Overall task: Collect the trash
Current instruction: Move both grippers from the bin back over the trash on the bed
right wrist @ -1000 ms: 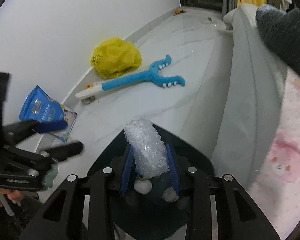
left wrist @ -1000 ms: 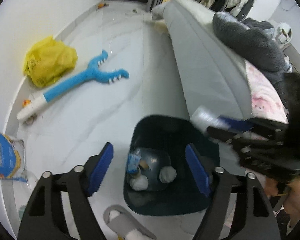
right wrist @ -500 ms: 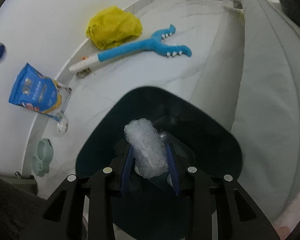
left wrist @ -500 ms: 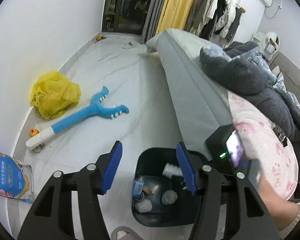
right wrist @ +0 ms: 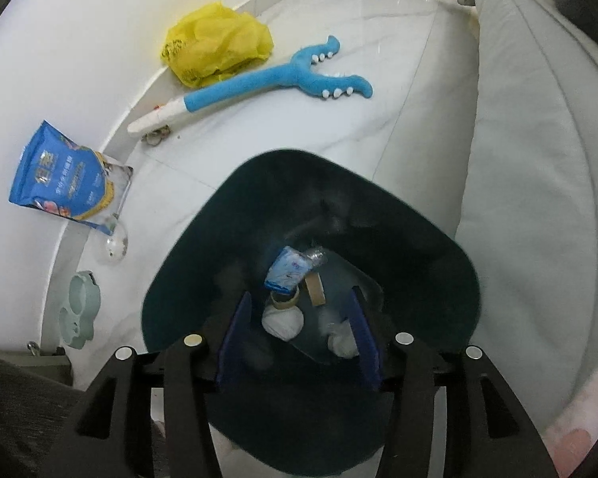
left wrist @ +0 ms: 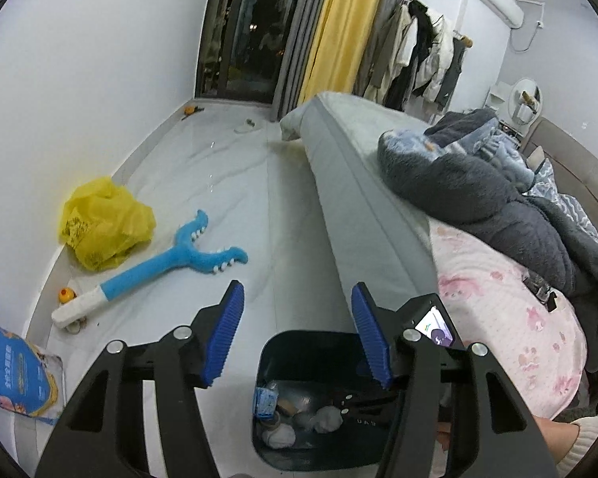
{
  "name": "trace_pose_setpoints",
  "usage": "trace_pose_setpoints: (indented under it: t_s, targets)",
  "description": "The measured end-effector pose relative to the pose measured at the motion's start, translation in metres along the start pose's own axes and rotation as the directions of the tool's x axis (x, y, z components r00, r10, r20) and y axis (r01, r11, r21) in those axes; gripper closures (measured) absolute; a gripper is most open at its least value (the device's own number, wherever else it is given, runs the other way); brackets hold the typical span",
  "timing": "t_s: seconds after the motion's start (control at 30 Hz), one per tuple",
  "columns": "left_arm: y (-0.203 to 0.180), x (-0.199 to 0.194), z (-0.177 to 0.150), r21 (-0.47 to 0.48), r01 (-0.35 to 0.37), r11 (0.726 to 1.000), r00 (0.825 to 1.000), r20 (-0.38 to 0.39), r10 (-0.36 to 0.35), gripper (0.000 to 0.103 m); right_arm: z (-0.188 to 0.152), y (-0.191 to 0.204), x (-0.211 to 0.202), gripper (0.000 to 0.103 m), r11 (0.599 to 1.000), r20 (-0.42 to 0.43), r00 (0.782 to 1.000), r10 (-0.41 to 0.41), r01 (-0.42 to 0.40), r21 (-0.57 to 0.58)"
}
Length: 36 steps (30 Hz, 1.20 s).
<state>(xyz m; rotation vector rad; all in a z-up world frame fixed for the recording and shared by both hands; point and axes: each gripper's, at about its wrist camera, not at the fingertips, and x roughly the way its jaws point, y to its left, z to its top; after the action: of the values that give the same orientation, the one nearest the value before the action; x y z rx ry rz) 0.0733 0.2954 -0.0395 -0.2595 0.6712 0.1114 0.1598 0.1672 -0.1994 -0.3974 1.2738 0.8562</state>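
Note:
A dark green trash bin (right wrist: 171, 279) stands on the white floor beside the bed; it also shows in the left wrist view (left wrist: 283, 344). Inside lie a blue wrapper (right wrist: 289, 269), white crumpled tissues (right wrist: 283, 320), a tape roll (right wrist: 314, 288) and clear plastic. My right gripper (right wrist: 299, 338) is open and empty, its blue pads inside the bin's mouth. My left gripper (left wrist: 297, 332) is open and empty, held above the bin's far rim. The bubble-wrap roll is not clearly visible.
A yellow plastic bag (left wrist: 103, 225) lies by the wall. A blue plush grabber toy (left wrist: 159, 267) lies on the floor. A blue snack bag (right wrist: 65, 181) and a green dish (right wrist: 79, 310) sit at the left. The grey bed (left wrist: 370, 199) bounds the right.
My right gripper opened and let go of the bubble-wrap roll over the bin. My left gripper rose and tilted up, so more of the room shows.

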Motion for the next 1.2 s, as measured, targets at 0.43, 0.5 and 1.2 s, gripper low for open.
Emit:
trace_pose_setpoints:
  t_s: [0.43,0.5,1.2]
  targets:
    - [-0.040,0.002,0.016,0.029,0.025,0.999,0.999,0.028,-0.026,0.044,-0.008,-0.020,-0.076,0.033,0.998,0.189,0.980,0.063,-0.066,0.013]
    - [-0.048,0.003,0.017,0.039,0.034,0.999,0.999,0.027,-0.035,0.042,-0.011,-0.026,-0.089,0.032,0.998,0.227,0.972,0.053,-0.057,0.011]
    - [-0.159,0.034,0.026,0.149,0.165,0.975,0.986,-0.032,-0.163,0.015,-0.060,-0.118,-0.187,0.017,0.993,0.436,0.892,-0.120,0.116,0.037]
